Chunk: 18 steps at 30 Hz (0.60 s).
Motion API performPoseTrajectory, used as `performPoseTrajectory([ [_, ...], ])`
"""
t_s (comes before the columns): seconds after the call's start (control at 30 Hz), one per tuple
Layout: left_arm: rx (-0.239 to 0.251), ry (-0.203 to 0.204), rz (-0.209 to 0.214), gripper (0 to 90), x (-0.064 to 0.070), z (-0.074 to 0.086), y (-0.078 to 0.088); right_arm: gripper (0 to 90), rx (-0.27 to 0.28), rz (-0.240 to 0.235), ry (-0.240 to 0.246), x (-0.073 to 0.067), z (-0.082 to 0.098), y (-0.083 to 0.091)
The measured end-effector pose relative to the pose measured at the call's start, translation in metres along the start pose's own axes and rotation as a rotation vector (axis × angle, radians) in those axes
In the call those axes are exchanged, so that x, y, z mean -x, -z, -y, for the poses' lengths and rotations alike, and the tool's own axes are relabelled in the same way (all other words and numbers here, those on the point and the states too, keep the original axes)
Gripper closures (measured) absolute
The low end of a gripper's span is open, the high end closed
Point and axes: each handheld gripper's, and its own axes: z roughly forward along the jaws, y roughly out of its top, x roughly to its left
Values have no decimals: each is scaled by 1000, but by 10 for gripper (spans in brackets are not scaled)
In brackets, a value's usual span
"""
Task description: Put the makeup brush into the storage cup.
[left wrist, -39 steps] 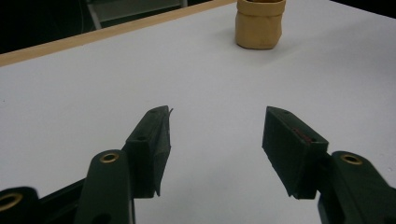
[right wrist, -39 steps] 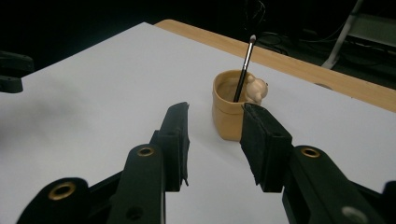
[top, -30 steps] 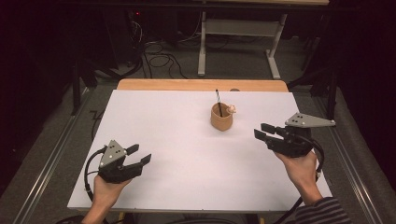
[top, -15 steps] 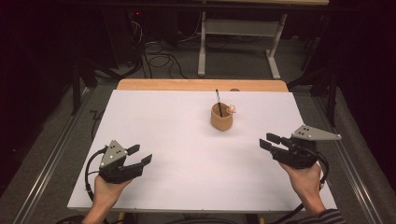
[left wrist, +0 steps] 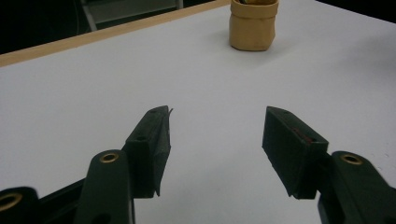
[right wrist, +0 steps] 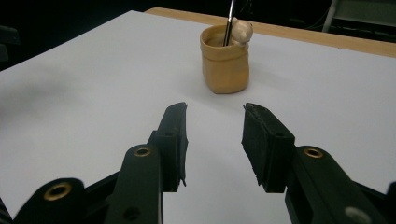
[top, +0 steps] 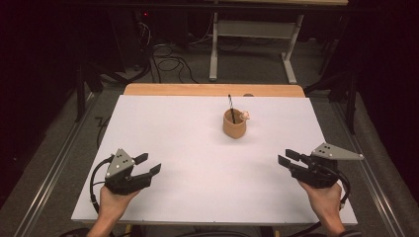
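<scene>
Resting on the tabletop (top: 197, 148), both grippers, left (top: 148, 165) and right (top: 286, 159), gape empty; cup (top: 234, 124) contents hard to identify, its top cropped in the left gripper view.

White-topped table (top: 163, 128) with wooden far edge, tan pouch (top: 233, 126) standing upright on it, right of centre

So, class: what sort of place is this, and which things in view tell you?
Probably a lab or workshop set up for recording. A white table holds just a tan cup, cables lie loose on the floor behind, and a metal bench frame stands in the dark room.
</scene>
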Motion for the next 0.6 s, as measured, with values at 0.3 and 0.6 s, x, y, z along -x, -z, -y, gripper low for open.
performPoseTrajectory([
  [0.3, 5, 3, 4, 420, 2, 0, 1, 616, 23, 25, -13, 2, 16, 7],
  [0.6, 11, 1, -1, 421, 2, 1, 2, 616, 30, 42, -24, 3, 25, 8],
])
